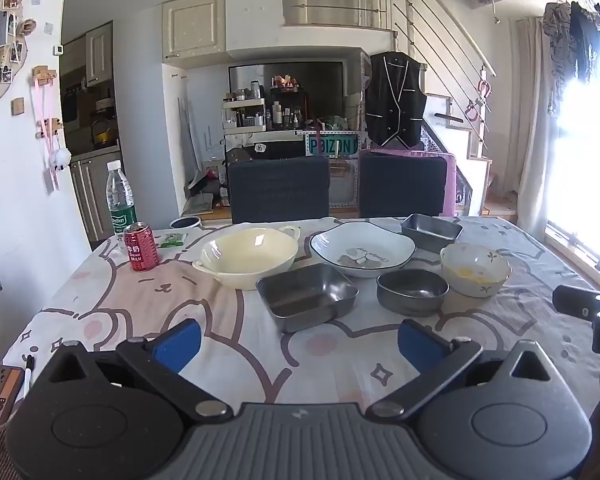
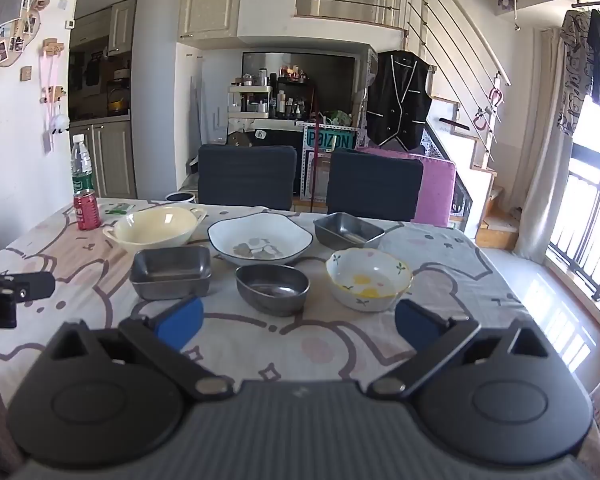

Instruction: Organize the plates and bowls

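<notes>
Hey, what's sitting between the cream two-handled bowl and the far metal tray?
The white dark-rimmed plate lies between the cream two-handled bowl and the far metal tray; both wrist views show it.

The cream bowl [image 1: 247, 258] is pale yellow, the plate [image 1: 362, 249] is white with a dark rim and grey flowers, the small bowl [image 2: 368, 279] has yellow blobs, and the can [image 1: 141, 246] is red.

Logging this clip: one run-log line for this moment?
left claw open, empty | right claw open, empty | six dishes untouched on table
</notes>
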The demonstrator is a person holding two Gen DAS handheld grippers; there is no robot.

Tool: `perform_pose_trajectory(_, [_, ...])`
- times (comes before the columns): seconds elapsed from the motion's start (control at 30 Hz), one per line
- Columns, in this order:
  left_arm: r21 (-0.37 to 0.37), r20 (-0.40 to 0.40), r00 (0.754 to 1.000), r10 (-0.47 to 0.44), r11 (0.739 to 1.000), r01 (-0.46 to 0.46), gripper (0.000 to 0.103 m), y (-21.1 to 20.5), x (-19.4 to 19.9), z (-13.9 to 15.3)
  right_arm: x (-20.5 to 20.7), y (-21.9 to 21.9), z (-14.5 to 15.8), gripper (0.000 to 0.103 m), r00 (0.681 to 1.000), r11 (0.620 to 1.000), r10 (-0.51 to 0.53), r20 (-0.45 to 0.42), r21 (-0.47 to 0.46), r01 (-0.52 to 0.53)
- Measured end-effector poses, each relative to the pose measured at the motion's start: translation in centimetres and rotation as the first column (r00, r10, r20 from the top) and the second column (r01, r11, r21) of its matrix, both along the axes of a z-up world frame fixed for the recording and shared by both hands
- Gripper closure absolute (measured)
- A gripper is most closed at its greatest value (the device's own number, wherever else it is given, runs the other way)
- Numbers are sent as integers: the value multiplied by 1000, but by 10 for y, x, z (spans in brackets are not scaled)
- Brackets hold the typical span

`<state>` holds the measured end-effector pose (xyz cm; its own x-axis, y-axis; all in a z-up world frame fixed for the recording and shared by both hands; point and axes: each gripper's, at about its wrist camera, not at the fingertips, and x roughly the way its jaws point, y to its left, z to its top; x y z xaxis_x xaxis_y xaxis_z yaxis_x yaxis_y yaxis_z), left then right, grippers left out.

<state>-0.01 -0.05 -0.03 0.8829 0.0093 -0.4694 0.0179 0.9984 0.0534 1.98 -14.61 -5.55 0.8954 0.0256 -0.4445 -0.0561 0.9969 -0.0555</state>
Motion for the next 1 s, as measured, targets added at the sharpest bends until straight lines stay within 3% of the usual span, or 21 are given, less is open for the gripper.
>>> perform_pose_trajectory(1.0, [-5,-7,1000,3,1000,-3,0,0,0,0,0,2,-1,0,1000,1000,4,-5,0,-4])
